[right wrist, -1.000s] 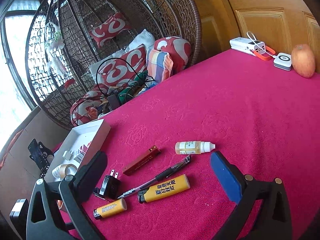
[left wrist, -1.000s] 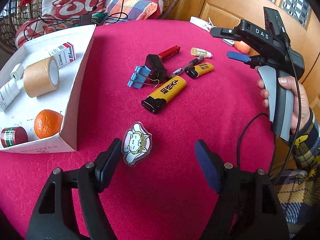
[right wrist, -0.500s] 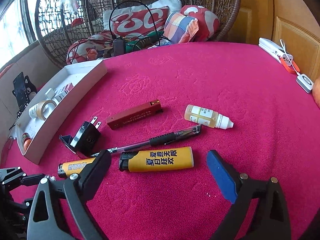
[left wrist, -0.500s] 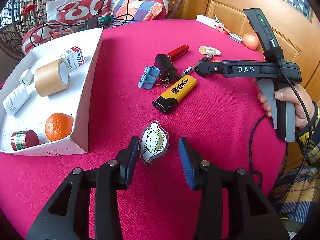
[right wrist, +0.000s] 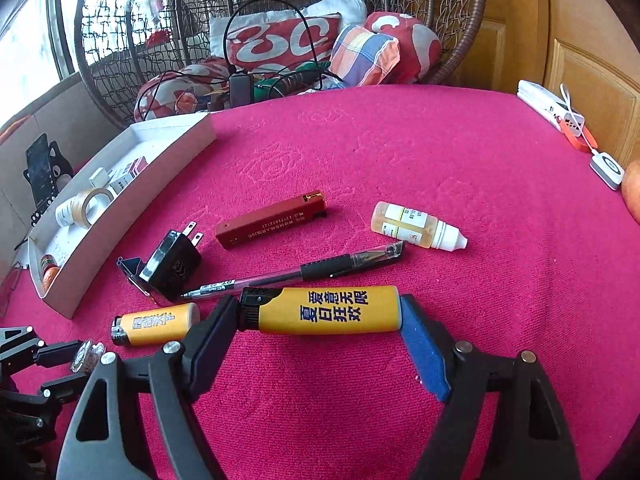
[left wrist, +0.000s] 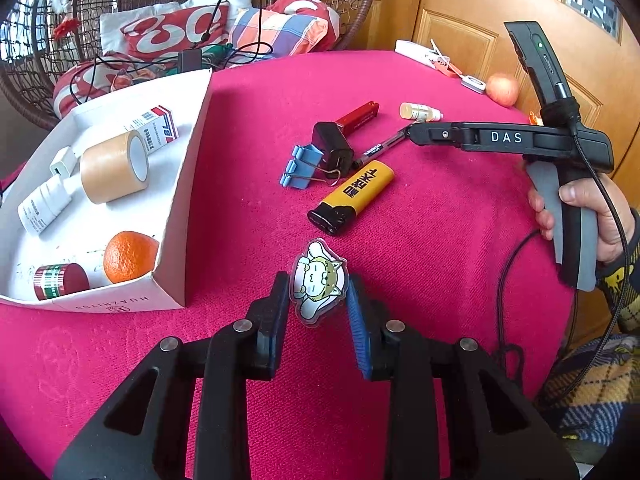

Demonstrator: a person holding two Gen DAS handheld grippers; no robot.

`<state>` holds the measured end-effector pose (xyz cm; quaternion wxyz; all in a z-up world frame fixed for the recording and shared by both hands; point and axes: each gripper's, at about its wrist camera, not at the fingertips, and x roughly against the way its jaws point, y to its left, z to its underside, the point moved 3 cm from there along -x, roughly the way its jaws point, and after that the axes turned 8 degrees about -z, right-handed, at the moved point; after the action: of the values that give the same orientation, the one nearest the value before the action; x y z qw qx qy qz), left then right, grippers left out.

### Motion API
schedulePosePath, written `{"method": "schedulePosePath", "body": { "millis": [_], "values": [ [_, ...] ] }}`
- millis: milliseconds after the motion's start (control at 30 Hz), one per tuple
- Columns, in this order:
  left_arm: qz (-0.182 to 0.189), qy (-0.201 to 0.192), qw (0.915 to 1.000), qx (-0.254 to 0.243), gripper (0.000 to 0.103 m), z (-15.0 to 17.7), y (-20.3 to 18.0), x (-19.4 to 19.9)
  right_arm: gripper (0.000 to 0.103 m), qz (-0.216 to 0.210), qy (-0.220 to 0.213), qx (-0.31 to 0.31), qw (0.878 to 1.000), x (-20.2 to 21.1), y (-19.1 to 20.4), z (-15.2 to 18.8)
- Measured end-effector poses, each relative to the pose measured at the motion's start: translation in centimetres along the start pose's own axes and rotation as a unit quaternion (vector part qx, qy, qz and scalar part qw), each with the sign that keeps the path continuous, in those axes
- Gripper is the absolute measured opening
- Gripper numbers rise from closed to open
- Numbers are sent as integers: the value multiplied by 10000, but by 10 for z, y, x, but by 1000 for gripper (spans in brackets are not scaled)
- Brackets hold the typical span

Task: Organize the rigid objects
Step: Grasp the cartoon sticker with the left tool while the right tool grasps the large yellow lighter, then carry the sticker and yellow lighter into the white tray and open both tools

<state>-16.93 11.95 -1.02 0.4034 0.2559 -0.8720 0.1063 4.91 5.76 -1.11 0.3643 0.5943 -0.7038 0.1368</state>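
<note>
My left gripper [left wrist: 318, 296] is shut on a flat cartoon-cat charm [left wrist: 319, 281], near the white box [left wrist: 176, 216] on the red tablecloth. My right gripper [right wrist: 318, 316] is shut end to end on a large yellow lighter [right wrist: 324, 310]. A smaller yellow lighter [right wrist: 156, 323], a black pen [right wrist: 296, 276], a red lighter [right wrist: 272, 225], a dropper bottle [right wrist: 416, 231], a black plug [right wrist: 172, 264] and blue binder clips [left wrist: 300, 168] lie around it. The right gripper also shows in the left wrist view [left wrist: 416, 134], above the pen.
The box holds a tape roll [left wrist: 114, 166], an orange [left wrist: 130, 256], a red jar [left wrist: 60, 282], a white bottle [left wrist: 44, 204] and a small carton [left wrist: 154, 128]. An apple [left wrist: 502, 89] and white devices [right wrist: 552, 110] lie at the far edge. A wicker chair with cushions [right wrist: 304, 40] stands behind.
My left gripper has closed on the cat charm. My right gripper has come down and forward and closed on the large yellow lighter.
</note>
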Motion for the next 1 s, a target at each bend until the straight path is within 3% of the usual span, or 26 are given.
{"method": "schedulePosePath", "body": {
  "millis": [300,1000],
  "values": [
    [-28,-450,9987,217,28,-9,10,26,80,-251,-593,-27,9979,33,11,-17],
    [-416,-1051,9905,788,28,-12,54,58,80,-583,-878,245,9941,49,47,-39]
  ]
}}
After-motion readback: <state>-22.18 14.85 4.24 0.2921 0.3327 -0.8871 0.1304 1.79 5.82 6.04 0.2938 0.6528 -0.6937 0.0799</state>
